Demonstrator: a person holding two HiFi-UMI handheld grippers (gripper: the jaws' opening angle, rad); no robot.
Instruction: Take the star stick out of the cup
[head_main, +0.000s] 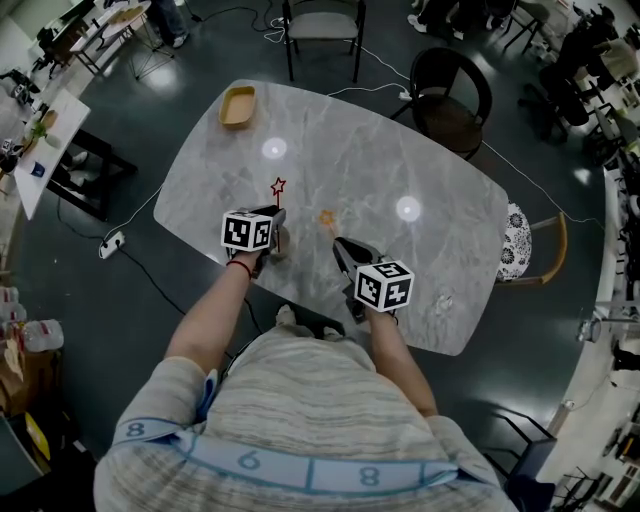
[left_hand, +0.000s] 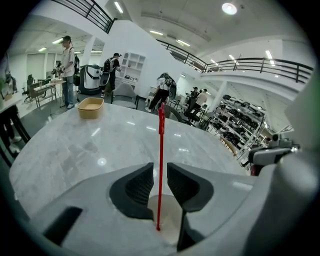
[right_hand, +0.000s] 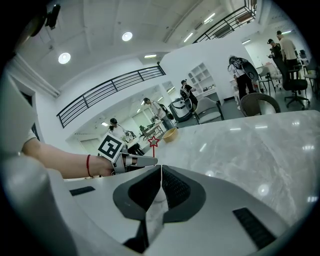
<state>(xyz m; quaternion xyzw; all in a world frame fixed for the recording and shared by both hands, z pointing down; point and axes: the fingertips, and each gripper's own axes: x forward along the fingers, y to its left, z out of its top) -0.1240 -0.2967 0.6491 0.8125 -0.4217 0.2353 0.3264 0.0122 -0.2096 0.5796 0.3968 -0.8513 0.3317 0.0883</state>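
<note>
- Right now I'm holding my left gripper (left_hand: 160, 172) just over the cup (left_hand: 169, 222). Its jaws are set to a narrow gap, wide enough to straddle the shaft and close enough to pinch it quickly.
- The star stick (left_hand: 160, 150) is standing upright between those jaws, with its foot down in the pale cup and its star rising clear above. I'm approaching low on the shaft because, I judge, a grip near the rim will lift it straight instead of levering it.
- The jaws aren't clamping yet, I think. A sliver of space is showing on either side of the red shaft, though it's running very near the left pad and I can't rule out a touch.
- My right gripper (right_hand: 161, 172) is waiting with its jaws pressed together on nothing, near the front edge of the table (head_main: 400, 150) and apart from the left one — probably because one tool is enough for so light a thing.
- Nothing is steadying the cup, so I'm expecting to need a clean vertical pull — any sideways drag could tip it.
</note>
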